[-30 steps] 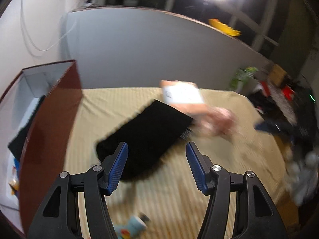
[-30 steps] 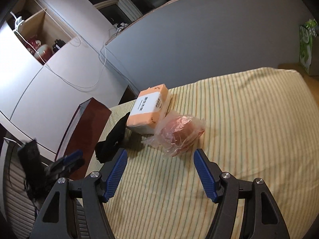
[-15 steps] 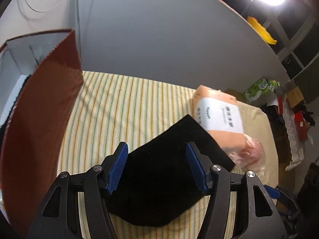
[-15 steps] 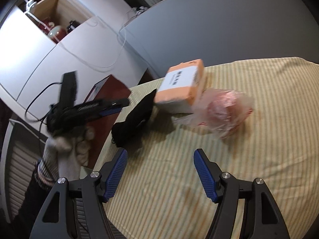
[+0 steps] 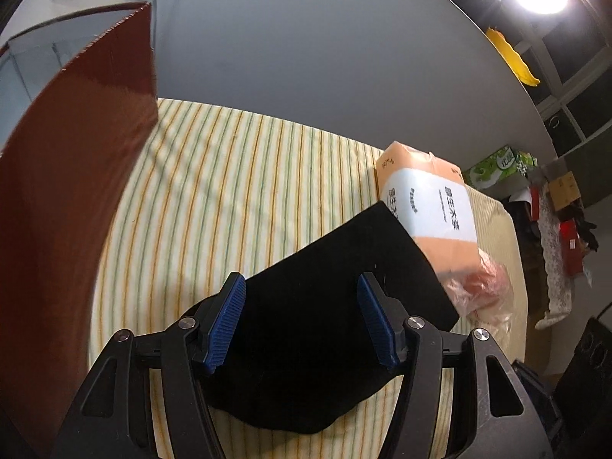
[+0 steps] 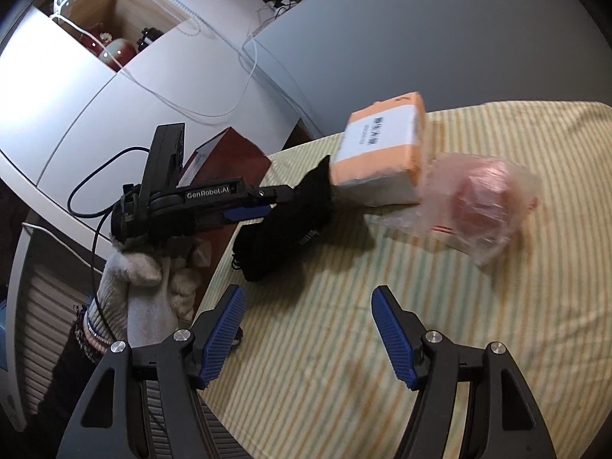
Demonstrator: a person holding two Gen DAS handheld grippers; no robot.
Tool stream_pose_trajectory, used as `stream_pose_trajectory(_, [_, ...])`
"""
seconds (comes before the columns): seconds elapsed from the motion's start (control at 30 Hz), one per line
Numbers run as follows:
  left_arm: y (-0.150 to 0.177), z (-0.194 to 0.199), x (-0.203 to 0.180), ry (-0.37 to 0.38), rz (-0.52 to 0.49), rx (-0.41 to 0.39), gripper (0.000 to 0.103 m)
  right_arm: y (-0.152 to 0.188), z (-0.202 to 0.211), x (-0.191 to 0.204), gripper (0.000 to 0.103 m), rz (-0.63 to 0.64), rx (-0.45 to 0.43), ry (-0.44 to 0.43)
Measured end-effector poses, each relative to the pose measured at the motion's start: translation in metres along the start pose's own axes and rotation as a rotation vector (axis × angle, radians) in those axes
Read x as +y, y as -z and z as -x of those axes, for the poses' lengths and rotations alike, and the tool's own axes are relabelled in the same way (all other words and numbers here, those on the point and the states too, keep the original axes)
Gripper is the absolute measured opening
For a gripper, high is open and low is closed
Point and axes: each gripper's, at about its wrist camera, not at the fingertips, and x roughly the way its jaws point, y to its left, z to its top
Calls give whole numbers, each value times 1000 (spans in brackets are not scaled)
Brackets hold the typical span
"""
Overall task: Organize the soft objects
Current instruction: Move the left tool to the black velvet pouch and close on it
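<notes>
A black cloth [image 5: 325, 306] lies crumpled on the striped bedspread [image 5: 229, 191], one corner against an orange-and-white tissue pack [image 5: 428, 210]. Beside the pack sits a clear plastic bag with something pink inside [image 5: 482, 290]. My left gripper [image 5: 300, 279] hovers open right over the black cloth, its blue pads apart on either side and not pressing. From the right wrist view, the left gripper [image 6: 283, 191], in a gloved hand [image 6: 145, 267], reaches over the black cloth [image 6: 283, 225]. My right gripper [image 6: 306, 290] is open over bare bedspread, short of the tissue pack [image 6: 382, 157] and bag [image 6: 482, 210].
A tall brown box [image 5: 69, 191] stands open at the bed's left edge, close to the cloth; the box [image 6: 233, 153] also shows behind the left gripper. A grey headboard [image 5: 306, 57] closes the far side. Clutter sits on the floor to the right [image 5: 562, 229].
The left gripper has swung in and dropped over the black cloth, rolling as it came. In the right wrist view the gloved hand and left gripper have come in from the left.
</notes>
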Motion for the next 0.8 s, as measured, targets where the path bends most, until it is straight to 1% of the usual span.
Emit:
stream_pose_trajectory(0.13, [6, 3, 0, 0, -28, 3, 60, -11, -26, 14, 65, 23, 31, 17])
stream_pose_trajectory(0.23, [3, 2, -3, -3, -37, 4, 60, -17, -49, 24, 64, 50, 54, 44])
stream_pose_trajectory(0.27, [1, 1, -3, -3, -37, 4, 60, -19, -56, 26, 59, 56, 61, 51])
stream_pose_trajectory(0.33, [-1, 0, -4, -5, -40, 4, 60, -23, -69, 30, 53, 62, 77, 57])
stream_pose_trajectory(0.43, [-7, -3, -3, 0, -36, 2, 60, -25, -82, 32, 48, 58, 80, 72])
stream_pose_trajectory(0.5, [-9, -6, -3, 5, -41, 4, 60, -27, -90, 32, 43, 51, 83, 74])
stream_pose_trajectory(0.53, [-9, -6, -3, 3, -45, 0, 60, -28, -94, 31, 37, 47, 85, 75])
stream_pose_trajectory(0.57, [-9, -7, -4, 7, -48, -4, 59, -29, -96, 32, 33, 44, 87, 74])
stream_pose_trajectory(0.63, [-8, -8, -4, 17, -54, -9, 56, -29, -101, 31, 33, 42, 85, 72])
stream_pose_trajectory(0.8, [-4, -4, -8, 7, -97, -34, 40, -32, -112, 33, 32, 43, 61, 62])
